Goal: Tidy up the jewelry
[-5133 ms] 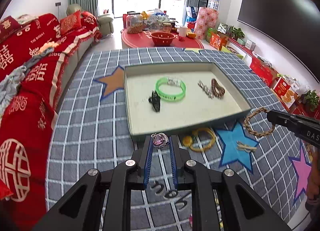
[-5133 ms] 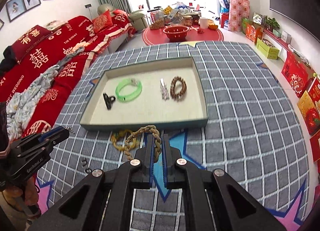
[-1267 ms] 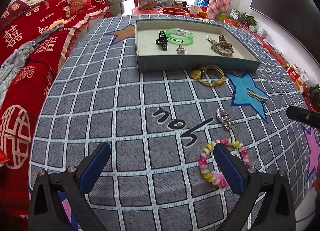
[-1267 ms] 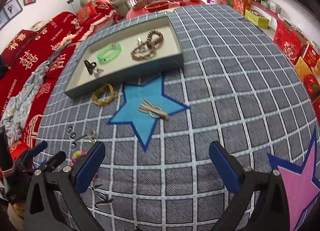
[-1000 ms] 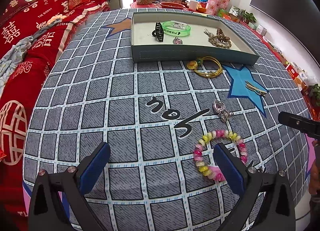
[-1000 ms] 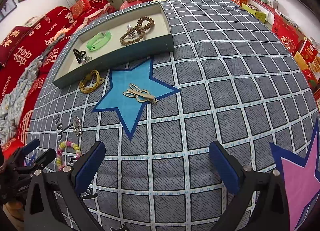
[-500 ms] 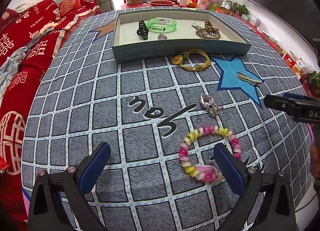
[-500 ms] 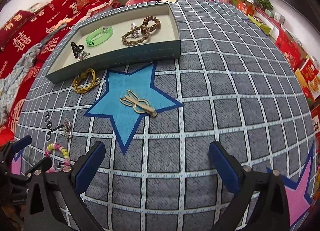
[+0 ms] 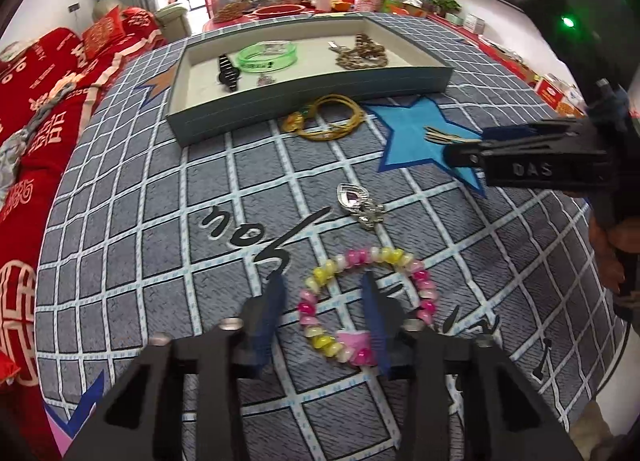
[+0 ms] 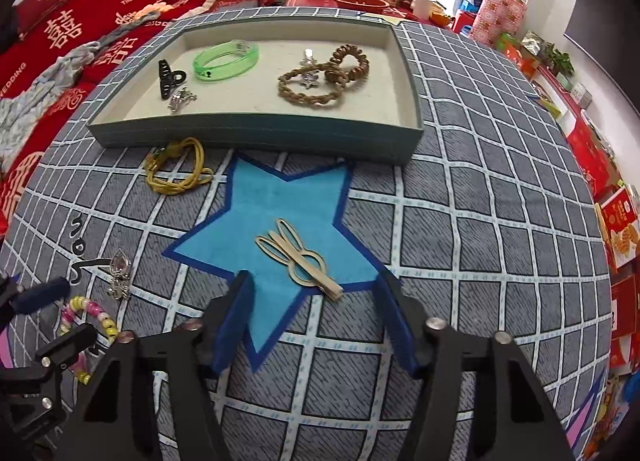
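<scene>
Tray (image 10: 256,133) holds green bangle (image 10: 226,60), black clip (image 10: 168,77), braided bracelets (image 10: 312,89).
Left gripper (image 9: 324,301) closing round bead bracelet (image 9: 368,301), not yet pinching; right gripper (image 10: 316,301) closing over wooden clip (image 10: 300,261), untouched.

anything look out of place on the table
Yes: four pieces lie outside the tray: yellow cord bracelet, wooden rabbit clip, silver pendant and beaded bracelet.

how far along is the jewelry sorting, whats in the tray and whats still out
Done: the tray holds the green bangle, black claw clip, braided bracelet and more.
In hand: left tongs closing around the beaded bracelet; right tongs closing near the wooden clip.
Left: yellow cord, silver pendant.
</scene>
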`<state>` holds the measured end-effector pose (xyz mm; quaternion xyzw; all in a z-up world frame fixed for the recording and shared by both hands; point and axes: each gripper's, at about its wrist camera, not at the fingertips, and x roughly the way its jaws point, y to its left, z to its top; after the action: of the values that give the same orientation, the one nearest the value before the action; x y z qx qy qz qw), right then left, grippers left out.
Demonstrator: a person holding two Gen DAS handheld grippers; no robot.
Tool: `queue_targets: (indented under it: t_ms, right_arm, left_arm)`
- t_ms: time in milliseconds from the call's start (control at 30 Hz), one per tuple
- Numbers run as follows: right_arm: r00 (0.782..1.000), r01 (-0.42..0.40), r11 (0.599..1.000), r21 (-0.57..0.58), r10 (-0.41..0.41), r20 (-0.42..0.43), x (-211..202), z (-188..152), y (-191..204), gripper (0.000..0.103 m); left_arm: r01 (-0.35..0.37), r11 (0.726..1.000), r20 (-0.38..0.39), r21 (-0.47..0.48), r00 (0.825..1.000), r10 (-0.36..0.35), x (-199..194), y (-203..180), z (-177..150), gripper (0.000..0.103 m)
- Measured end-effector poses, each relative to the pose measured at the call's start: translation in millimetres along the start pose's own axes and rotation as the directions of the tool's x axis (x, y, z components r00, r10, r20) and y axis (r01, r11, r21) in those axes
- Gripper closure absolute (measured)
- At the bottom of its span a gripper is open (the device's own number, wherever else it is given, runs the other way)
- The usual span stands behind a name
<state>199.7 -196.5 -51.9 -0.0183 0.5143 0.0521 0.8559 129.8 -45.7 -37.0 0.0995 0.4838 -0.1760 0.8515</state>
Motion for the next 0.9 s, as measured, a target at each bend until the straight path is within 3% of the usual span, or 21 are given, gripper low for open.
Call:
queue_targets:
  t_ms: [33,100,167,233,667,900]
  right_arm:
    - [1.000,-0.002,1.000,-0.005,0.002,-0.002,0,0,2,0.051]
    - [1.000,-0.005,1.000,-0.014,0.005,-0.006,-2,1,5,0.064]
    - [1.000,-0.009,1.000,-0.014,0.009,-0.009,-3,1,7,0.083]
    - [1.000,-0.008,1.000,-0.001,0.008,-0.009,-4,0,7,0.093]
    - [0.996,-0.081,0.987,0.136,0.074,0.056,-30,-10,-17,0.094]
    - [0.992,-0.099,0.984,0.151,0.085,0.093,-47,-8,-21,0.094]
  left_arm:
    - [0.006,1.000,-0.001,0.010,1.000,-0.006,-1,-2,0,0.078]
    - [0.021,1.000,-0.001,0.016,1.000,-0.021,-2,-5,-1,0.079]
    - [0.039,0.999,-0.001,0.004,0.999,-0.039,-3,-4,-2,0.080]
    - [0.062,0.998,0.001,-0.016,0.998,-0.062,-5,-2,-2,0.080]
    - [0.092,0.993,0.077,-0.071,0.993,-0.086,-31,17,10,0.080]
    - [0.103,0.991,0.123,-0.084,0.988,-0.092,-46,24,22,0.081]
